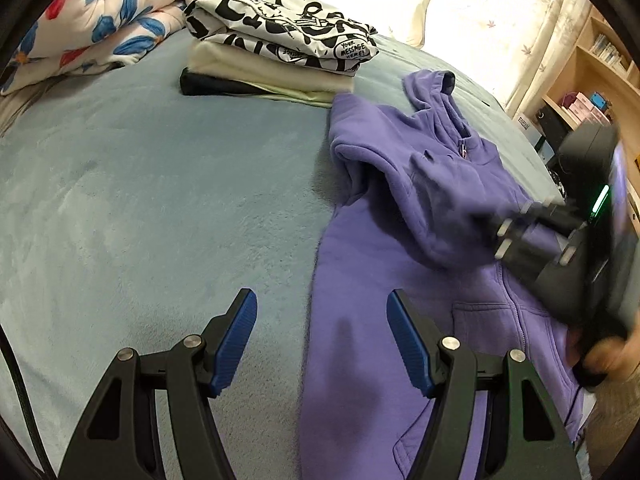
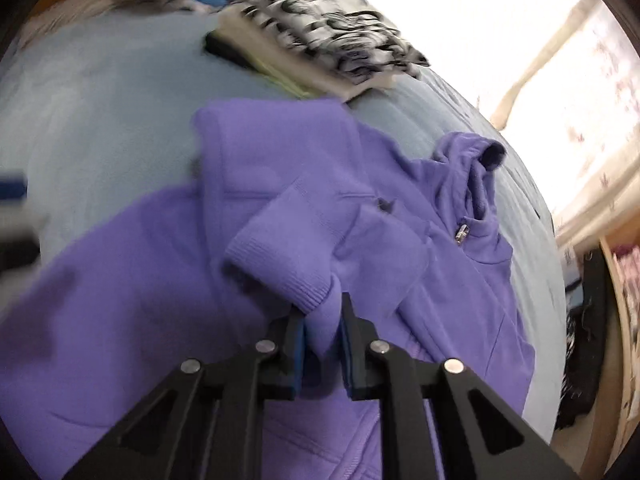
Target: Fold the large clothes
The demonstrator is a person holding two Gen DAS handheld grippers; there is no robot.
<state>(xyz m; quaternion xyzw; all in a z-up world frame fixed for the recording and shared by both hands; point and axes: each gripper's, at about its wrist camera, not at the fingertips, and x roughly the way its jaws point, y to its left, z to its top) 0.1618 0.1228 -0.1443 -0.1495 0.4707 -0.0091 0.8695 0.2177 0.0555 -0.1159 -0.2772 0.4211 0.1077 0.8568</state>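
Your right gripper [image 2: 323, 320] has its fingers [image 2: 297, 344] pinched narrow on the ribbed cuff [image 2: 280, 264] of the purple hoodie [image 1: 420, 280], so the sleeve can, I judge, be carried across the chest. The hoodie lies zip-up on the bed [image 1: 160, 200], just beside the stack of folded clothes [image 1: 276, 52] at its hood end. Your left gripper [image 1: 322, 340] hangs with fingers wide and empty over the hoodie's edge farthest from the right gripper. The fleece looks thick, soft and limp; the cuff is firmer knit.
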